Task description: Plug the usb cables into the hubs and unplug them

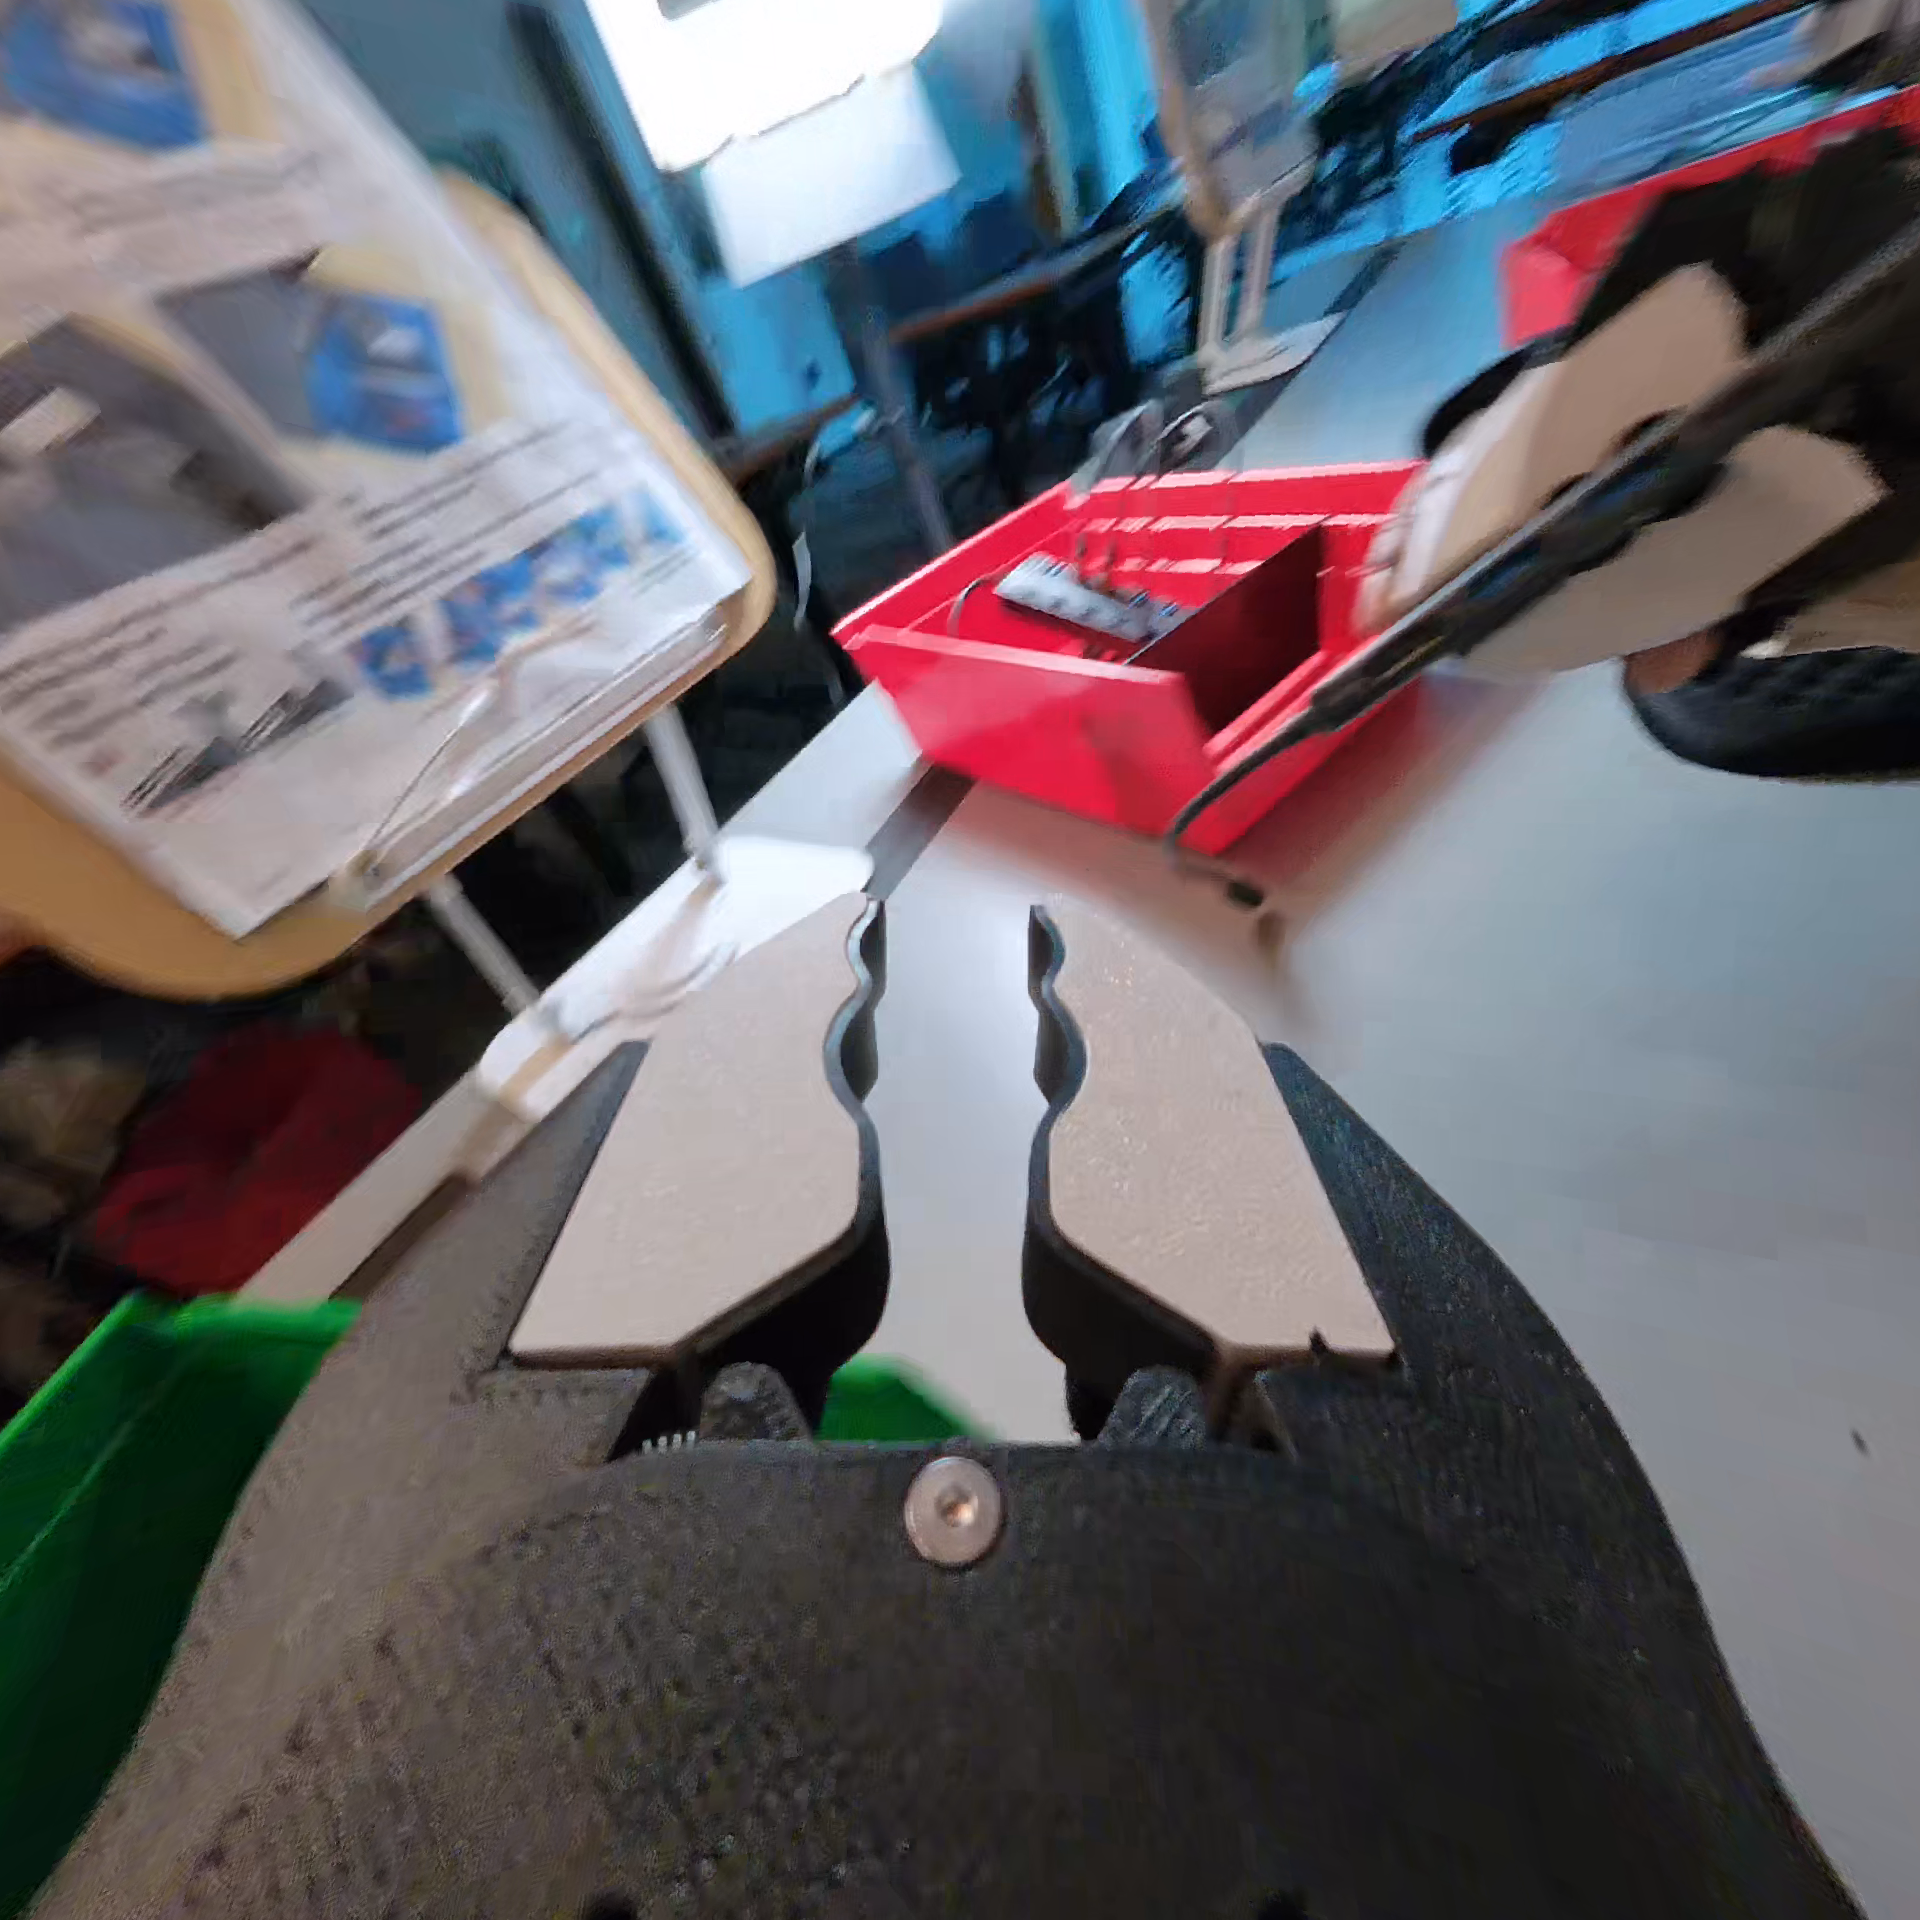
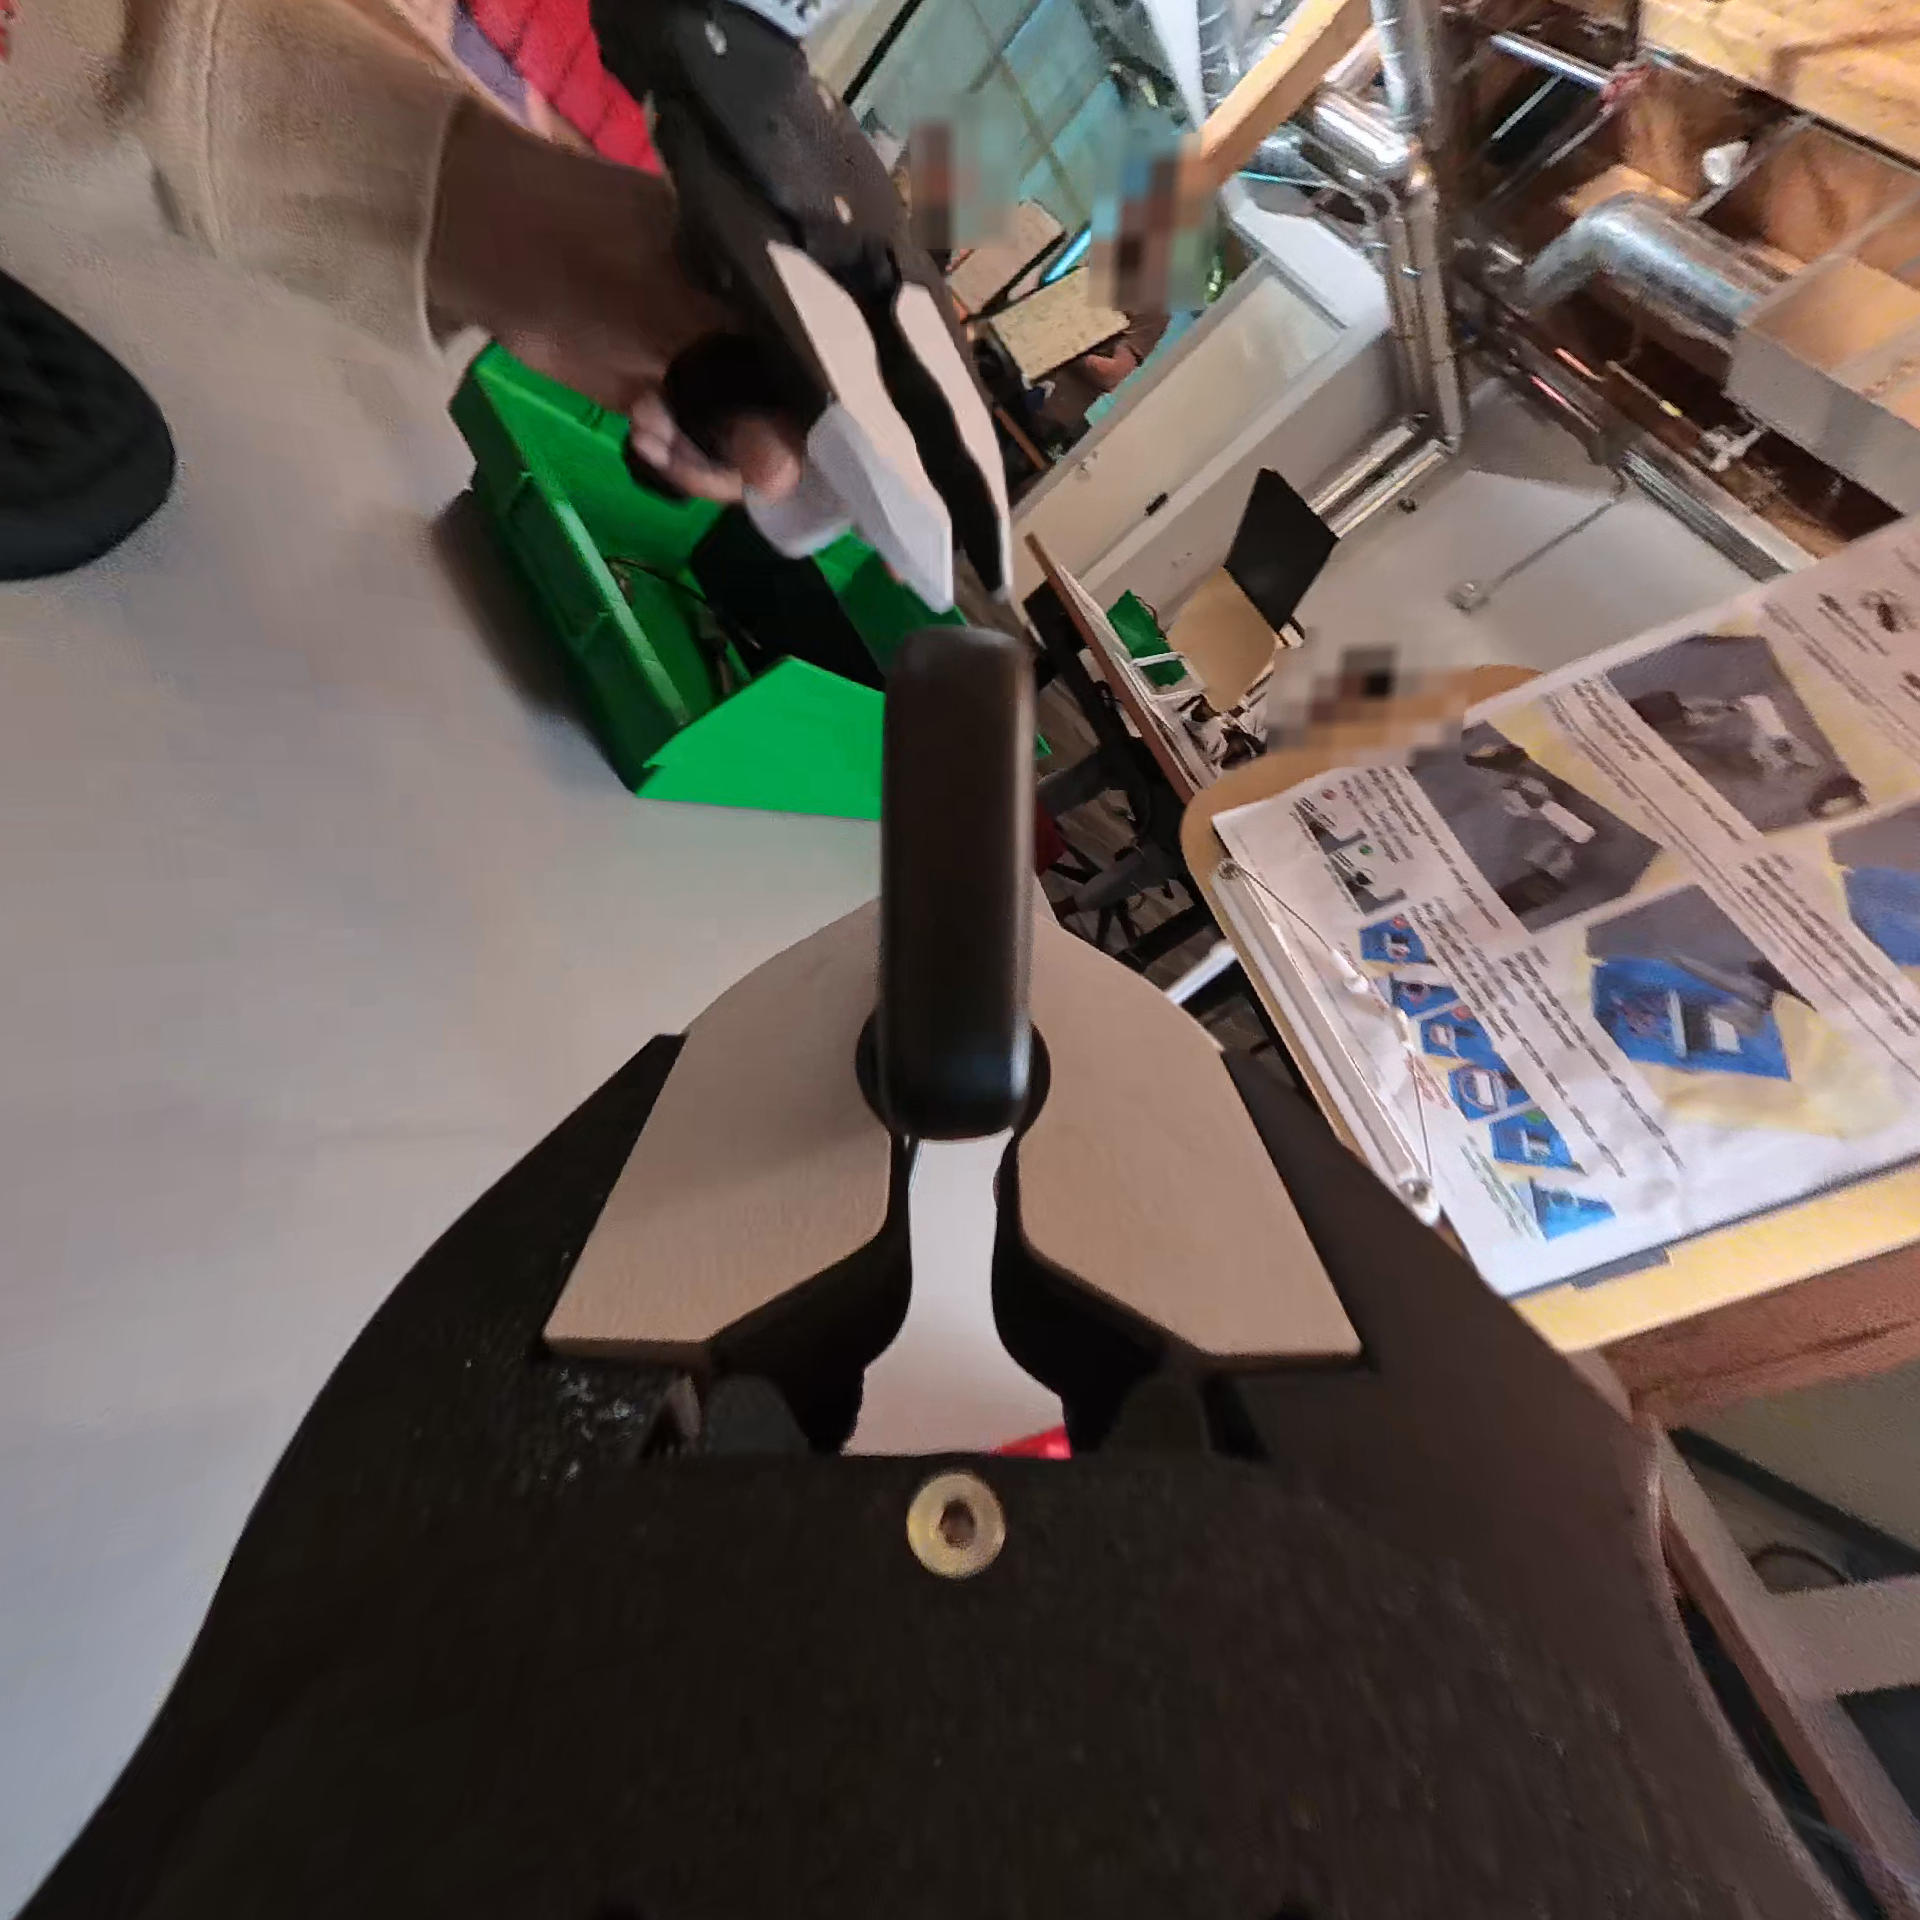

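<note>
Early in the job, by the look of it: black hub (image 2: pixel 956 883) clamped between the tips of the right gripper (image 2: pixel 956 1049), lifted clear of the grey table (image 2: pixel 260 935) and poking straight out ahead of the fingers, thin cord trailing back through the gap. Left gripper (image 1: pixel 951 935) parted and empty, hovering low over the table. Off ahead of it, a red bin (image 1: pixel 1039 707) with what looks like a pale hub (image 1: pixel 1081 603) and wires inside; beside it, near the table's edge, a green bin (image 2: pixel 582 561). Likely next: fetching a cable plug with the free left tool and lining it up squarely with a port, none of which shows here
</note>
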Tool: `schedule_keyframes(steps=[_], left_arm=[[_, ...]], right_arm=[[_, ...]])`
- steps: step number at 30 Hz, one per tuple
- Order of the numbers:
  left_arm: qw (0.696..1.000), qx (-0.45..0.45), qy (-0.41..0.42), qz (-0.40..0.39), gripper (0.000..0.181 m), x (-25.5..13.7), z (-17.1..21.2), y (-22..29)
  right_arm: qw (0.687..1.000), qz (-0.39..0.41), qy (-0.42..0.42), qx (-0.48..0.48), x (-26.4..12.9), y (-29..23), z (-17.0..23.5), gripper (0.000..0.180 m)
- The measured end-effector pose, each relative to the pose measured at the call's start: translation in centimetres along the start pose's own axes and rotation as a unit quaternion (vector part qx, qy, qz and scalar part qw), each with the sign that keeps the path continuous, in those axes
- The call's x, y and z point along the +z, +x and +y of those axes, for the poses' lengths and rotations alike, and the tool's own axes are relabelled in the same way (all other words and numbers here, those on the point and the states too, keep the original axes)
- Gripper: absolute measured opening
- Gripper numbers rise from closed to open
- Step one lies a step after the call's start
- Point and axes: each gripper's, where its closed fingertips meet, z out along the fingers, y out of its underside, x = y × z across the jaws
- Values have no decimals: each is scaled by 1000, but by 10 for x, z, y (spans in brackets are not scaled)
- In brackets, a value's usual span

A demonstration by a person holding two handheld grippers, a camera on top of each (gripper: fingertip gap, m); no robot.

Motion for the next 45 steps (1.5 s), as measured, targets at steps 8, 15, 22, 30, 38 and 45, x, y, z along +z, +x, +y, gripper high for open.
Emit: schedule_keyframes(steps=[8, 15, 22, 30, 38, 45], left_arm=[[954, -95, -281, 51, 27, -51, 102, -65], [873, -6, -474, 113, 29, -52, 168, -73], [830, 50, -538, 138, 28, -40, 201, -65], [812, 63, -558, 159, 29, -44, 215, -64], [811, 42, -553, 183, 23, -46, 216, -60], [820, 13, -538, 195, 11, -48, 215, -54]], right_arm=[[996, 27, 9, 90, -44, 7, 25, 12], [996, 35, 1, 83, -57, 7, 27, 12], [997, 30, -17, 65, -55, 2, 32, 12], [997, 26, -20, 70, -55, 1, 35, 12], [997, 21, -26, 72, -53, -2, 38, 12], [997, 26, -28, 72, -53, -1, 38, 12]])
